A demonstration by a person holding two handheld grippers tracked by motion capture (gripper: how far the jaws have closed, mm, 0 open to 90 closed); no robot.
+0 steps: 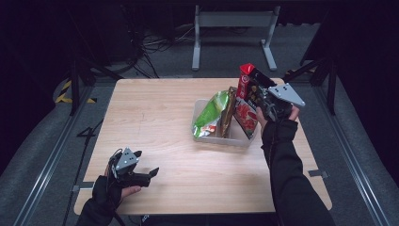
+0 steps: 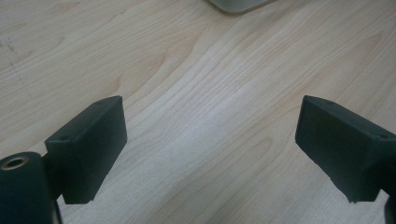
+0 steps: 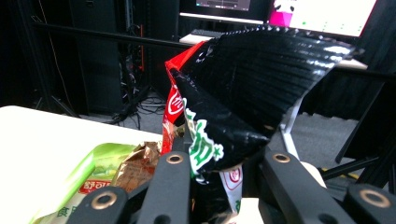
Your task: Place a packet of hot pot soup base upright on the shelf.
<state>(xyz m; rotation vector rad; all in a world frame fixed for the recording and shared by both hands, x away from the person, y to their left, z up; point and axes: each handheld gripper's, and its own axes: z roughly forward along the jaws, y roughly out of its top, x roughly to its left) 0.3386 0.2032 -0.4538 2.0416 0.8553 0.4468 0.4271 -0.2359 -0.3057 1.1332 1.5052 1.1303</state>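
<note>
We note a black two-jaw left gripper (image 1: 143, 173) bearing a grey three-cornered plate, its jaws blocky, matt and rectangular. The black right gripper (image 1: 258, 96) carries a like plate, with brass-coloured rivets on its black linkage arms. Both forearms wear black sleeves.

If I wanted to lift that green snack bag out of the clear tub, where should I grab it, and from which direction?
Probably by its crimped top edge, coming straight down from above. The green bag stands tilted in the clear tub, with its upper end poking above the rim. A gold-brown bag crowds one side and the tub wall covers its lower part, so the top seam is the flat, free part that two jaws could pinch.
</note>
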